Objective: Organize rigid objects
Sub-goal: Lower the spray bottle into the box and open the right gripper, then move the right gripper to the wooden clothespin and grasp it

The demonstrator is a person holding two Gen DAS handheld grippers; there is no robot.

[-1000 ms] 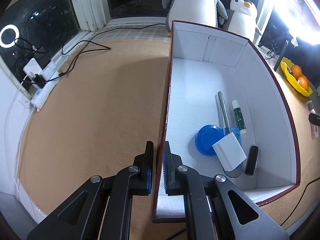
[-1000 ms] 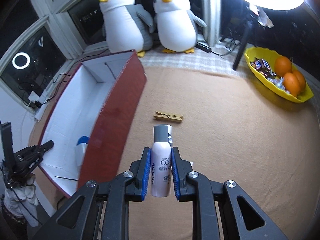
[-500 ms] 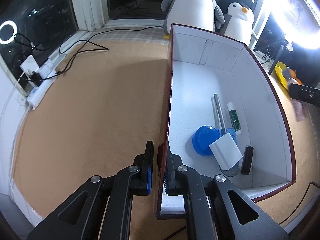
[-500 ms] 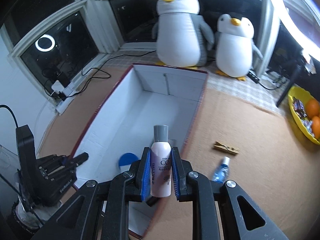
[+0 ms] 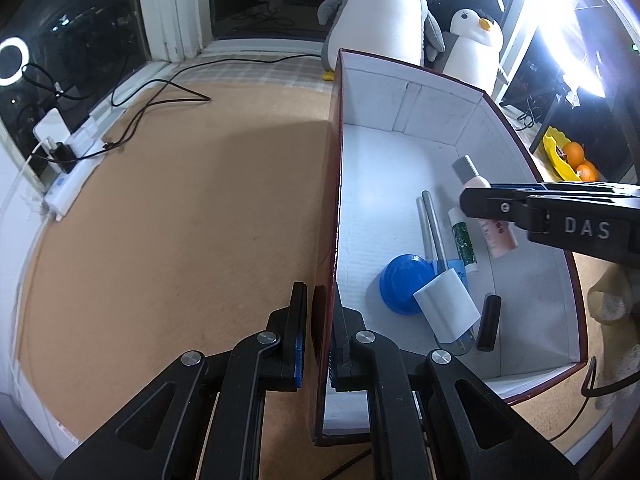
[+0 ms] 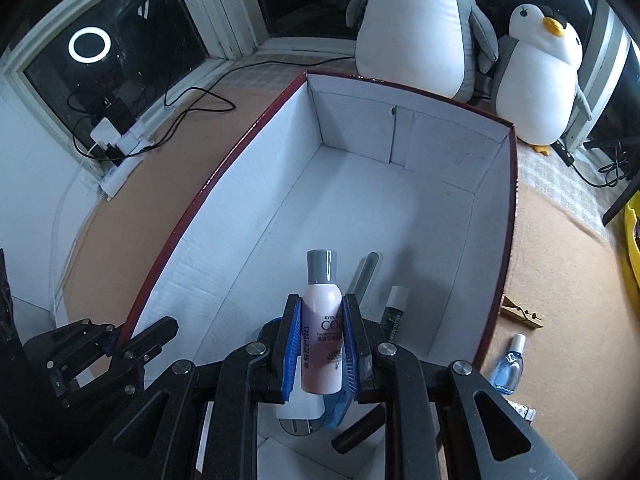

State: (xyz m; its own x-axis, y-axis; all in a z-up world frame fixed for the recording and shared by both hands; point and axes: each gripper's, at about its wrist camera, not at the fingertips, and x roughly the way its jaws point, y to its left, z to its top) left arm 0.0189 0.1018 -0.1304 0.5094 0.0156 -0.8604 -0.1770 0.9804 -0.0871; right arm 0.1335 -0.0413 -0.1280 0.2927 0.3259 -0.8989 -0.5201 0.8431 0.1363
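A dark red box with white inside (image 5: 400,168) (image 6: 360,184) stands on the tan table. My left gripper (image 5: 318,336) is shut on the box's left wall near its front corner. My right gripper (image 6: 322,350) is shut on a pink spray bottle with a grey cap (image 6: 322,320) and holds it above the box's inside; the bottle also shows in the left wrist view (image 5: 496,232). In the box lie a blue lid (image 5: 404,284), a white charger (image 5: 448,308), two metal tubes (image 5: 434,228), a green-labelled tube (image 5: 464,240) and a black stick (image 5: 490,322).
On the table right of the box lie a wooden clothespin (image 6: 522,314) and a small blue bottle (image 6: 508,366). Two plush penguins (image 6: 416,24) stand behind the box. A yellow bowl with oranges (image 5: 568,156) is at the right. Cables and a power strip (image 5: 76,160) run along the left window sill.
My right gripper has carried the pink bottle from beside the box to over its inside. My left gripper has stayed on the box wall.
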